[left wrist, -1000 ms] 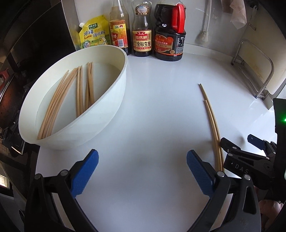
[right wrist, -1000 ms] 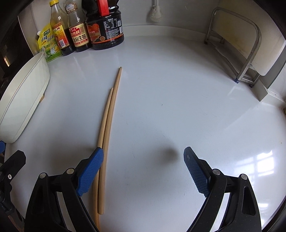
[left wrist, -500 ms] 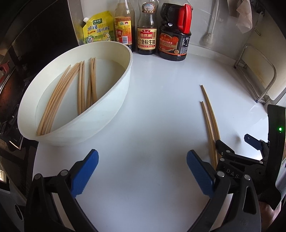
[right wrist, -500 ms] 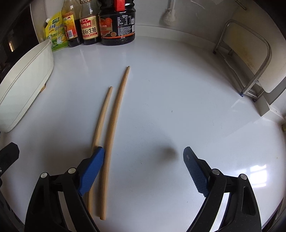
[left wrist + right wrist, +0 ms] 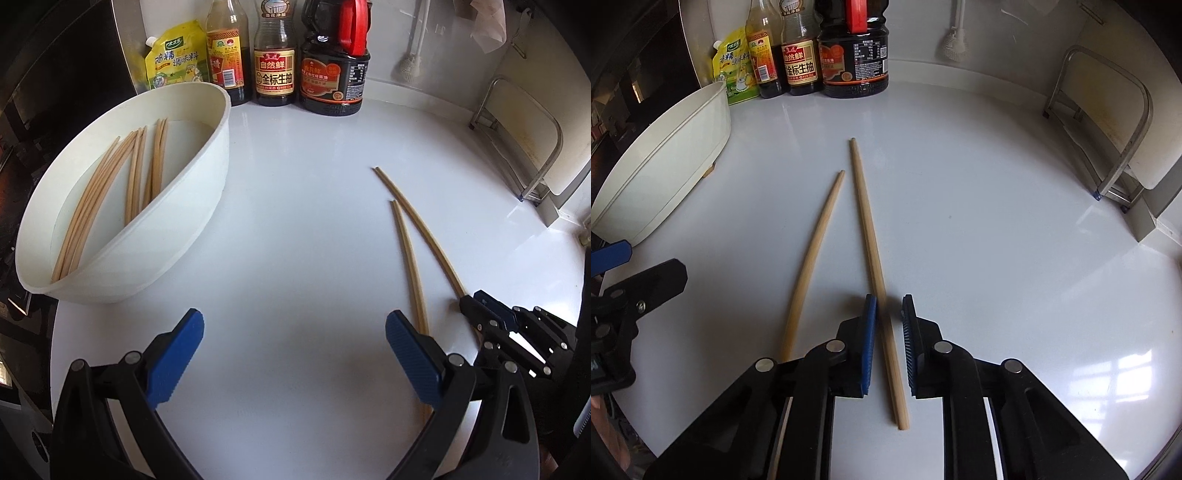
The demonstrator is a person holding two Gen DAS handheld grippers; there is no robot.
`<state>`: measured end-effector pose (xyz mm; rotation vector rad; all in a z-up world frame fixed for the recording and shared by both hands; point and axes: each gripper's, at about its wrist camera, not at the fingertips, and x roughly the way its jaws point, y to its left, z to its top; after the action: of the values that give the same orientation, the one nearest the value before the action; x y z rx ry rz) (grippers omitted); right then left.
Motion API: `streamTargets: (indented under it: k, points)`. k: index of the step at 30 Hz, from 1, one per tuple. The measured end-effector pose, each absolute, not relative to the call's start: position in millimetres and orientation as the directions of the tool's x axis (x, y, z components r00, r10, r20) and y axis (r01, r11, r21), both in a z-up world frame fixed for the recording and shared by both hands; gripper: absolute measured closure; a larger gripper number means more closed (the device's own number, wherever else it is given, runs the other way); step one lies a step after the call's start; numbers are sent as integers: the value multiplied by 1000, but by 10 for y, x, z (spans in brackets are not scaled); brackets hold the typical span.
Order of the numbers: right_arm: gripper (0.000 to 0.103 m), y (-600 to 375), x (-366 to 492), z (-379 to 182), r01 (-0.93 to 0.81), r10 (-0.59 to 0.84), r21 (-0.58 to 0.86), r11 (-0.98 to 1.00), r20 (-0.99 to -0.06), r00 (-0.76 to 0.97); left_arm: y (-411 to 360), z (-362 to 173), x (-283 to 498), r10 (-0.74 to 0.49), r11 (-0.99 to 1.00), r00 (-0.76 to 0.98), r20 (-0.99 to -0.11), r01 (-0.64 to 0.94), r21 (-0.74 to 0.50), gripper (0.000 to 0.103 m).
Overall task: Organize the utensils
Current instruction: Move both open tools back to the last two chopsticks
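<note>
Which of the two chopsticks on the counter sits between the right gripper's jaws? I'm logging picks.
The longer-reaching chopstick, whose far tip lies nearer the bottles. The right gripper is closing its jaws around it; the other chopstick lies outside, toward the bowl.

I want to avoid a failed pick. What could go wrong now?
The right gripper is closing around one chopstick near its end, and a gap still shows at the fingers, so it may tip or slip. The second chopstick lies close and could be knocked.
</note>
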<state>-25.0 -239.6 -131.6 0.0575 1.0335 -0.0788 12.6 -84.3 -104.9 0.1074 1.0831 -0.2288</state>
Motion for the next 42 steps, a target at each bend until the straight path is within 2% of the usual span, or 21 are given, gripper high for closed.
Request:
streamTargets:
  k: [6,10,11,12,14,15,19,37,39,41,42]
  points:
    - [89,-2622,-515,-1321,107,-39,18,994,-861,507,-1074,-1144,114,-146,964,434,-889,265,-29,6]
    - [89,-2757,-645,-1324,89,17,75,993,-848,530,-1180,-1199,138,-144,964,434,-889,266,-25,6]
    - [82,-2785,-672,-1307,83,31,91,992,-838,545,-1202,-1212,145,-140,965,434,-890,263,-23,6]
    - [67,-2804,-683,-1276,80,33,94,992,-827,562,-1217,-1223,161,-139,965,434,-890,259,-24,6]
    - [59,-2827,-701,-1187,67,25,82,994,-798,603,-1235,-1242,161,-137,968,432,-892,249,-29,6]
    - [57,-2832,-697,-1151,57,25,76,995,-790,613,-1244,-1252,167,-135,970,432,-892,242,-30,6]
    - [56,-2935,-615,-1132,65,-10,37,997,-799,601,-1294,-1294,153,-136,972,424,-895,233,-37,6]
    - [56,-3171,-636,-1251,129,3,97,987,-810,586,-1441,-1469,4,-99,967,408,-907,256,9,6]
    - [56,-3166,-631,-1242,129,5,100,987,-809,587,-1433,-1454,-19,-116,964,424,-898,266,1,14]
    - [56,-3142,-614,-1227,118,20,111,987,-806,592,-1426,-1408,-22,-130,961,439,-889,278,-3,39]
    - [56,-3120,-604,-1219,106,33,118,987,-804,593,-1419,-1388,-5,-133,961,439,-889,278,-6,44]
